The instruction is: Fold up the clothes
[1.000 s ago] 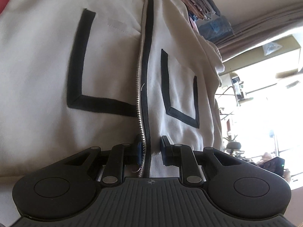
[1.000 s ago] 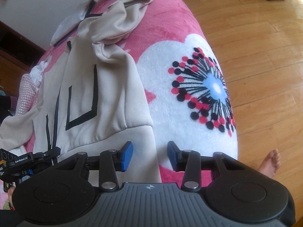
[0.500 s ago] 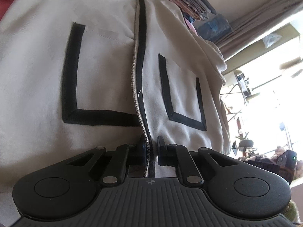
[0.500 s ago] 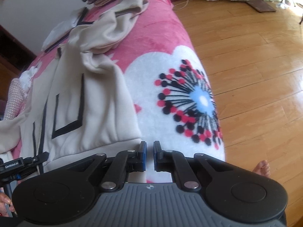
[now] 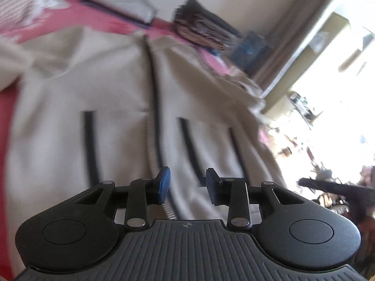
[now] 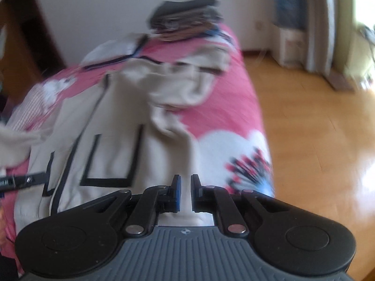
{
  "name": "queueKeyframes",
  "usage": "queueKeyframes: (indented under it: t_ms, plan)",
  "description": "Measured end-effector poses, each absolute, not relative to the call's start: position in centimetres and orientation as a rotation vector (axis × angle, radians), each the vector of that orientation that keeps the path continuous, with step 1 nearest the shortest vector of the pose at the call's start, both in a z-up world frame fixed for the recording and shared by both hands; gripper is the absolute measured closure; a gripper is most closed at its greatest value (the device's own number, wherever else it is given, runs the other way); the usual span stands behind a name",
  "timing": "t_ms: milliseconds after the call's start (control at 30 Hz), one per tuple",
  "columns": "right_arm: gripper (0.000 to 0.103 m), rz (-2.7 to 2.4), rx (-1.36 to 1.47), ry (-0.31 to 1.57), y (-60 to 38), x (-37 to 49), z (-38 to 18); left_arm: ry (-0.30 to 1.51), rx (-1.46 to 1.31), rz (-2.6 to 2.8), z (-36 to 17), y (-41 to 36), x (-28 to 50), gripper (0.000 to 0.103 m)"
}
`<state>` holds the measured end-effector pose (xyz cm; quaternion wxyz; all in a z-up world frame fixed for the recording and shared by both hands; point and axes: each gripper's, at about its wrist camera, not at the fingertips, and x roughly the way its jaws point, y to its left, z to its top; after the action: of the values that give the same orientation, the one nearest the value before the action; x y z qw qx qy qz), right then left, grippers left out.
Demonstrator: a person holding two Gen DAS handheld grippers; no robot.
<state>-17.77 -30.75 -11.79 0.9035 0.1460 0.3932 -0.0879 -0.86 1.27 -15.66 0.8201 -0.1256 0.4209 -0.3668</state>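
A cream zip jacket (image 5: 117, 93) with black pocket trim lies front up on the pink flowered bed cover (image 6: 234, 98). My left gripper (image 5: 187, 185) hovers over the jacket's lower front, just right of the zipper (image 5: 152, 145). Its jaws are opening, and the pads stand apart without pressing the cloth that shows between them. My right gripper (image 6: 185, 192) is shut on the jacket's (image 6: 112, 121) hem at its right side, with a strip of cream fabric pinched in the narrow gap. Both views are blurred.
A stack of folded clothes (image 6: 185, 16) sits at the far end of the bed, with a white garment with dark trim (image 6: 110, 53) beside it. A pink striped cloth (image 6: 30, 107) lies at the left. Wooden floor (image 6: 316, 128) runs along the bed's right side.
The right jaws closed on the hem and rose with it. The left jaws, shut at the zipper hem half a second ago, have parted. Both views have lifted and rolled.
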Motion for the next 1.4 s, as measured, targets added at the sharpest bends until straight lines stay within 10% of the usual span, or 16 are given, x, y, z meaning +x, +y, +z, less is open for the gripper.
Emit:
queueKeyframes:
  t_ms: [200,333,700,1000,1167,1400]
  plan:
    - [0.092,-0.148,0.37,0.796,-30.6,-14.3,-11.8,0.969,-0.218,-0.865,-17.5,-2.5,-0.5,0.07]
    - [0.049,-0.2,0.548,0.773,-33.5,-12.2,-12.2,1.013,-0.216,-0.863,-19.3,-3.1,-0.2,0.07]
    - [0.025,-0.242,1.224,0.766,-43.6,-5.0,-19.5,1.037,-0.289,-0.865,-20.0,-2.2,0.3,0.07]
    - [0.032,-0.197,1.348,0.686,-44.5,-1.3,-20.4,1.037,-0.291,-0.865,-20.0,-2.0,0.4,0.07]
    - [0.078,-0.195,1.282,0.656,-44.4,-1.2,-19.6,1.033,-0.282,-0.864,-19.9,-2.1,0.3,0.07]
    - [0.088,-0.239,1.034,0.472,-44.3,-2.6,-14.8,1.039,-0.285,-0.855,-19.8,-2.2,0.4,0.07]
